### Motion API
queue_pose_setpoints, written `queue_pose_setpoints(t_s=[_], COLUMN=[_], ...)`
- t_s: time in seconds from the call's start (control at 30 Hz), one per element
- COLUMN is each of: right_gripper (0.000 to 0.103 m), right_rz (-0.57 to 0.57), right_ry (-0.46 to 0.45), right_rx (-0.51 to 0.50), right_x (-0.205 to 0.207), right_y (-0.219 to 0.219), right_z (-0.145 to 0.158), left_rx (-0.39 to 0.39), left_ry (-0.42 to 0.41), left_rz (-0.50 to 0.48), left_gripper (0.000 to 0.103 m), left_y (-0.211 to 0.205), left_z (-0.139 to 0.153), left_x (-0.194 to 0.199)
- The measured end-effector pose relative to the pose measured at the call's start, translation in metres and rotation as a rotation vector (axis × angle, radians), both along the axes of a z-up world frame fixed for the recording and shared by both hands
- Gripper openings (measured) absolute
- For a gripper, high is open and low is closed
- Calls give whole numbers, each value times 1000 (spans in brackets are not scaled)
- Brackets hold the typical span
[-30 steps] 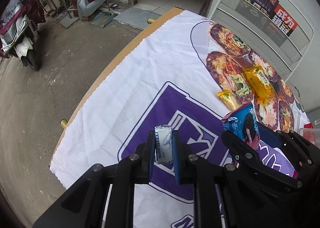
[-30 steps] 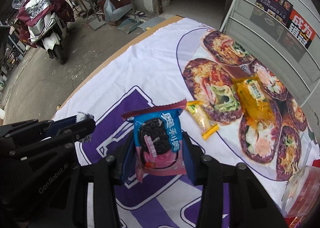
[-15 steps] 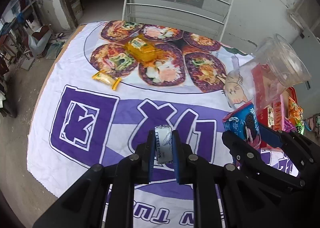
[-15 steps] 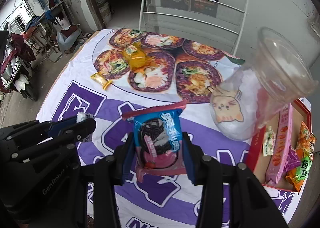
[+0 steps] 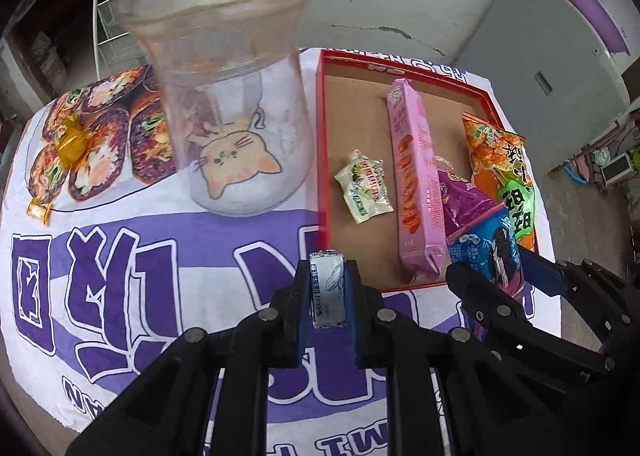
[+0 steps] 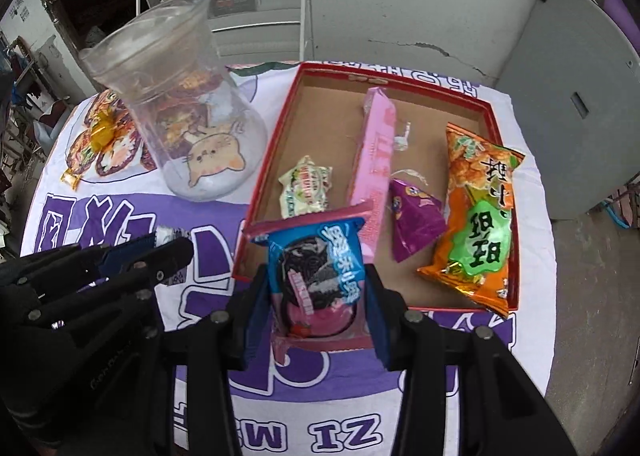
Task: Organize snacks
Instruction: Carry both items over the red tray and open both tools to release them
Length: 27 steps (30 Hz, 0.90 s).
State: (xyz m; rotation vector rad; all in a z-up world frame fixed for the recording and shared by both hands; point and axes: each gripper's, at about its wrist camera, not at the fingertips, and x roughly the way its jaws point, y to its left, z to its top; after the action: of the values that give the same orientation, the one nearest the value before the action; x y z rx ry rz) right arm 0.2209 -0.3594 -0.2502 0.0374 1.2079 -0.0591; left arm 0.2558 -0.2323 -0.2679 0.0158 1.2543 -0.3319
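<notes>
In right tongs [image 6: 316, 288] | cookie packet [image 6: 316, 268] (blue-pink, upright) | clamped

Eight snack packets [image 6: 478, 216], one jar [image 6: 180, 108], one tray [image 6: 496, 124].

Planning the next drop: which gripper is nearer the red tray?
Right. The right gripper holds its cookie pack at the red tray's near edge; the left gripper sits beside it, over the cloth.
</notes>
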Motion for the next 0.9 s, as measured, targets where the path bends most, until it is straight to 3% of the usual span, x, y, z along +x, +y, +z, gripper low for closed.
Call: queue_pose_setpoints(t_s=[0.13,0.3,0.9], right_gripper=[42,42,43], right_rz=[-36,-40,27], right_ry=[40,85,96], right_rx=[9,23,16], right_x=[18,34,65], right_y=[-41,-69,-75], right_z=[-24,-50,-83], left_rx=[10,20,24], left_ry=[20,57,116], left_rz=[-32,-40,22], left_gripper=[14,14,14], left_y=[-44,-70,-77], left_z=[-20,-45,-91], left_x=[18,35,59])
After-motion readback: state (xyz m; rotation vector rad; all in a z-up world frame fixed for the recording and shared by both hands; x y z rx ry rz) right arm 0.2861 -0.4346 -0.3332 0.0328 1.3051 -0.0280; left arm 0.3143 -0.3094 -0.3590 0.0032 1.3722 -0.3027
